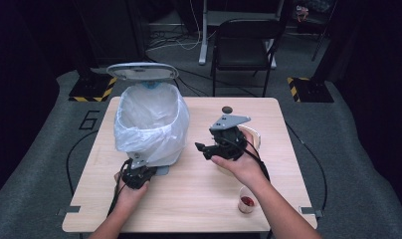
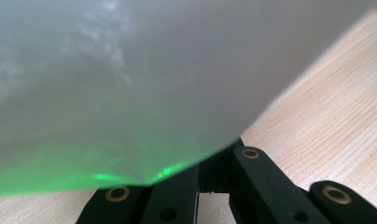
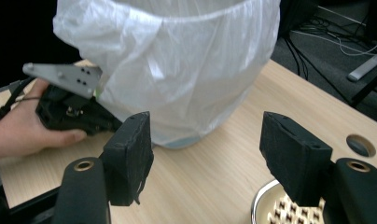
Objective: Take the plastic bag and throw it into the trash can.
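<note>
The bin [image 1: 150,119] with its white plastic liner [image 1: 144,127] stands on the left part of the wooden table [image 1: 189,199], and its grey lid [image 1: 142,71] is open behind it. At the front foot of the bin, the left gripper [image 1: 139,172] sits low on the table, pushed against the liner; in the left gripper view the jaws are closed together, and the plastic [image 2: 130,84] hangs over their tips, but I cannot tell if a fold is pinched between them. To the right of the bin, and apart from it, the right gripper [image 1: 209,148] hovers above the table with its jaws turned toward the bin. In the right gripper view the two black pads [image 3: 130,156] stand wide apart with nothing between them. Under this gripper, further right of the bin, lies a metal bowl [image 3: 266,205]. A small cup [image 1: 247,200] with red content stands near the front right edge, well apart from the bin.
</note>
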A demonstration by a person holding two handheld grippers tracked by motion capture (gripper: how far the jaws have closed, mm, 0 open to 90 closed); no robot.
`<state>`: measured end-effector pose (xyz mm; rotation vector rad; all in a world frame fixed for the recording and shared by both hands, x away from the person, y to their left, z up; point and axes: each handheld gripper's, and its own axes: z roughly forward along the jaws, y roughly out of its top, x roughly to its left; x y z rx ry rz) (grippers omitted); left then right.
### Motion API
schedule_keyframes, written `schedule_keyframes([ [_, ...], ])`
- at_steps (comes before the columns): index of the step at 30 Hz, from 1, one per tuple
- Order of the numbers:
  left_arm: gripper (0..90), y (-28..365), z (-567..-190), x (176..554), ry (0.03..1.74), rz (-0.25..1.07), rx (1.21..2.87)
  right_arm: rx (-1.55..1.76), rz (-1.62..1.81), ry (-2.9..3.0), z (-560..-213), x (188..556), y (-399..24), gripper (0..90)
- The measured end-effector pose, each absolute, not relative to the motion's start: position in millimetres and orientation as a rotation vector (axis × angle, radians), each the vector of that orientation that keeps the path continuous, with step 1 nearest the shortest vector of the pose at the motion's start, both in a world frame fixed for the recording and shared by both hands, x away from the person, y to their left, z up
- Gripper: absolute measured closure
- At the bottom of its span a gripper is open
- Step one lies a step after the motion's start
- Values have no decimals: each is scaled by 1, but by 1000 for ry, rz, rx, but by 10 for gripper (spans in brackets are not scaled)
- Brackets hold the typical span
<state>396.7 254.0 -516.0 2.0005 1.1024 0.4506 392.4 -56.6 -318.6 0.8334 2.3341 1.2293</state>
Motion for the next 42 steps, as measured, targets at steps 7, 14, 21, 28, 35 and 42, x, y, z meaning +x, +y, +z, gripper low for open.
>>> schedule_keyframes([
  [7,900,254,-516,396,1093,450,2009,859,1217,2327,-337,379,-79,322],
  [14,900,254,-516,396,1095,457,2008,887,1204,2331,-353,367,-92,312],
  [21,900,254,-516,396,1098,451,2004,958,1217,2310,-370,357,-109,266],
  [28,900,254,-516,396,1097,450,2004,984,1225,2302,-385,348,-128,202],
  [35,900,254,-516,396,1097,449,2003,995,1179,2299,-403,337,-141,161],
  [42,900,254,-516,396,1096,450,2004,1031,1162,2303,-417,325,-154,152],
])
